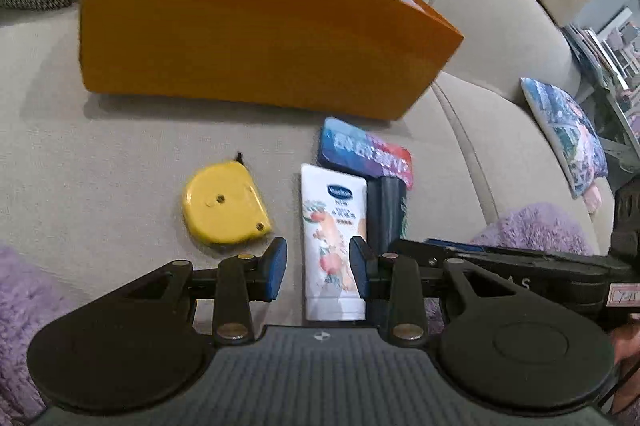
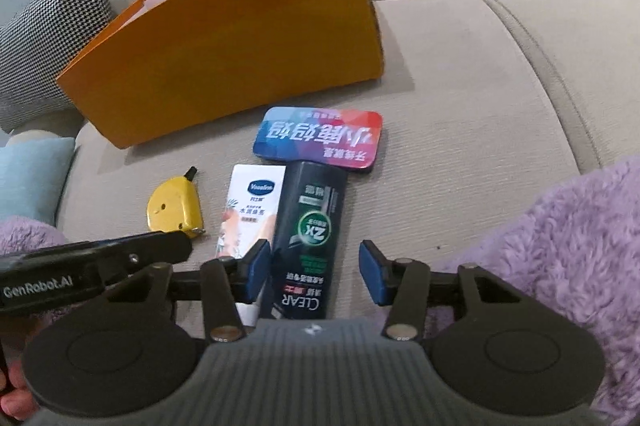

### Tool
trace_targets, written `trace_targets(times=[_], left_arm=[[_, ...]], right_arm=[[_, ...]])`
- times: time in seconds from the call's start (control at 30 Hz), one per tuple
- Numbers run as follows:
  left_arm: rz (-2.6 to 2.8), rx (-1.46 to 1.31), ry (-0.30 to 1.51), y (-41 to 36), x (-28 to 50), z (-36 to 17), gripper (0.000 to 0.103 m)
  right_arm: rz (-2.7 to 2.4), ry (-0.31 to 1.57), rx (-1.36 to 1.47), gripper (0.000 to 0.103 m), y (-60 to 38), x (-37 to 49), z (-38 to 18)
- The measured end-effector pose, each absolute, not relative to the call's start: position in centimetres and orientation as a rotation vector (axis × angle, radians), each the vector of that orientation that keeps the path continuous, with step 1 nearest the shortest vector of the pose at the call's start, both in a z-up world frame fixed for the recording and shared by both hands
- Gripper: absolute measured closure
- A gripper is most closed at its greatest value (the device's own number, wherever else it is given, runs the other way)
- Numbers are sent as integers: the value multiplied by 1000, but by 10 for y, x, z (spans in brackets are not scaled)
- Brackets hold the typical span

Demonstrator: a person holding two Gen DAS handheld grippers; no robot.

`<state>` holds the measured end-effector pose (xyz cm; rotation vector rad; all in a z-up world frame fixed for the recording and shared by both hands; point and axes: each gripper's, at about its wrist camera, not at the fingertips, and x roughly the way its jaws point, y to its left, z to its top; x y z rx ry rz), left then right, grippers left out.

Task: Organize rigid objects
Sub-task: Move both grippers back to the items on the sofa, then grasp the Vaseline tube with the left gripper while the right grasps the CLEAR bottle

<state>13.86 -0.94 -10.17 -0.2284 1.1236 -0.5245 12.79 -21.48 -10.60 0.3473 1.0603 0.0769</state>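
Note:
On the beige sofa seat lie a yellow tape measure [image 1: 226,203] [image 2: 176,207], a white Vaseline tube [image 1: 334,238] [image 2: 250,209], a dark CLEAR bottle [image 2: 310,234] [image 1: 386,211] and a flat blue-red tin [image 1: 366,151] [image 2: 320,137]. My left gripper [image 1: 318,272] is open, its pads on either side of the white tube and above it. My right gripper [image 2: 316,274] is open, its pads on either side of the dark bottle. An orange box [image 1: 248,25] [image 2: 228,45] stands behind the objects.
A purple fluffy blanket [image 2: 560,246] [image 1: 16,306] lies at the front on both sides. A houndstooth cushion [image 2: 48,41], a light blue cushion [image 2: 28,177] and a patterned cushion [image 1: 568,133] sit around the seat. The right gripper's body [image 1: 520,266] reaches in beside the left one.

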Motion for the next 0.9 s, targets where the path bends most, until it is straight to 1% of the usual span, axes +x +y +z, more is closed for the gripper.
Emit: trace_targets(times=[0.1, 0.27, 0.5, 0.67, 0.9], left_arm=[[-539, -223, 1156, -16, 139, -110, 65], [-550, -259, 1190, -27, 143, -122, 64], [-520, -311, 1228, -28, 151, -139, 52], [-526, -314, 1217, -31, 153, -142, 54], [-534, -317, 1189, -35, 153, -143, 62]], right_arm=[[77, 1066, 370, 55, -216, 128, -107], [82, 1067, 429, 62, -222, 129, -111], [104, 1081, 479, 62, -227, 133, -115], [118, 1099, 522, 61, -231, 137, -120], [125, 1103, 544, 61, -233, 140, -124]])
